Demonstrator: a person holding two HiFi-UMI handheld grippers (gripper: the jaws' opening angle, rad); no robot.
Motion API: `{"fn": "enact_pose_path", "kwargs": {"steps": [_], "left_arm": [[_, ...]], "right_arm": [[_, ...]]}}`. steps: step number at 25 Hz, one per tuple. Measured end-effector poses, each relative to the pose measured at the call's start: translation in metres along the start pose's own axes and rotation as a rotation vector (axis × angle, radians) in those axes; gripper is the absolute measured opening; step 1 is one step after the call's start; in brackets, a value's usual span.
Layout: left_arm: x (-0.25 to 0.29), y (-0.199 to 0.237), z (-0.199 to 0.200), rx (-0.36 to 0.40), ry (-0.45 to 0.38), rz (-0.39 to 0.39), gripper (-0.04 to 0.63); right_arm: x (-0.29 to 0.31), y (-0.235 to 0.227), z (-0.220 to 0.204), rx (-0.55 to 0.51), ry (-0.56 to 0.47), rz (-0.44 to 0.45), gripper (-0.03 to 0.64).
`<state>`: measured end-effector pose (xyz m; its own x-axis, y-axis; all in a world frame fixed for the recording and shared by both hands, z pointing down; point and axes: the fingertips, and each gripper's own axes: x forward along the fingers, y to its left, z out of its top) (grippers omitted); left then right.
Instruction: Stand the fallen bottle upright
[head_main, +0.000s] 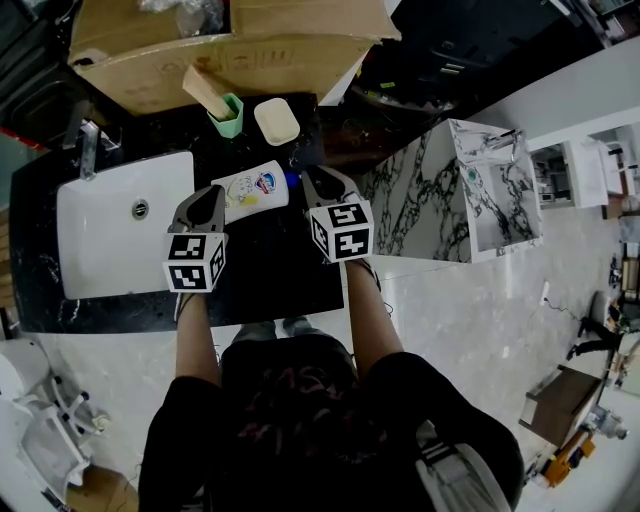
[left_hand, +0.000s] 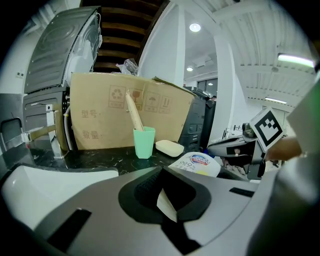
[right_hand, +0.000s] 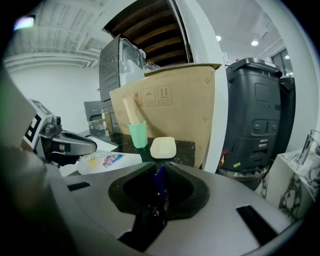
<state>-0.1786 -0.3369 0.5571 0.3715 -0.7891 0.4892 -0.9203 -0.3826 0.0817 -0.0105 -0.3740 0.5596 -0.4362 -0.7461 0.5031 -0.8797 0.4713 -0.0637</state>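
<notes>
The fallen bottle (head_main: 250, 190) is white with a printed label and a blue cap (head_main: 291, 180); it lies on its side on the black counter (head_main: 270, 265). My left gripper (head_main: 212, 200) is at the bottle's base end, and a pale sliver of the bottle sits pinched between its jaws (left_hand: 165, 202). My right gripper (head_main: 315, 186) is at the cap end. In the right gripper view the blue cap (right_hand: 160, 179) is held between the jaws (right_hand: 159, 190), with the bottle's body (right_hand: 105, 161) stretching off to the left.
A green cup (head_main: 228, 113) with a wooden stick and a cream soap bar (head_main: 277, 121) stand just behind the bottle, in front of a cardboard box (head_main: 230, 50). A white sink (head_main: 110, 240) with a faucet (head_main: 88, 142) lies left. A marble-patterned basin unit (head_main: 470, 190) stands right.
</notes>
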Motion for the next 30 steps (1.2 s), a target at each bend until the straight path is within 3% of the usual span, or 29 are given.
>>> {"fn": "enact_pose_path", "kwargs": {"steps": [15, 30], "left_arm": [[0.001, -0.009, 0.002, -0.014, -0.012, -0.019, 0.017], [-0.004, 0.001, -0.013, -0.053, 0.005, 0.031, 0.017]], "right_arm": [[-0.03, 0.015, 0.072, -0.11, -0.114, 0.033, 0.091], [-0.045, 0.092, 0.131, -0.314, -0.212, 0.152, 0.11]]}}
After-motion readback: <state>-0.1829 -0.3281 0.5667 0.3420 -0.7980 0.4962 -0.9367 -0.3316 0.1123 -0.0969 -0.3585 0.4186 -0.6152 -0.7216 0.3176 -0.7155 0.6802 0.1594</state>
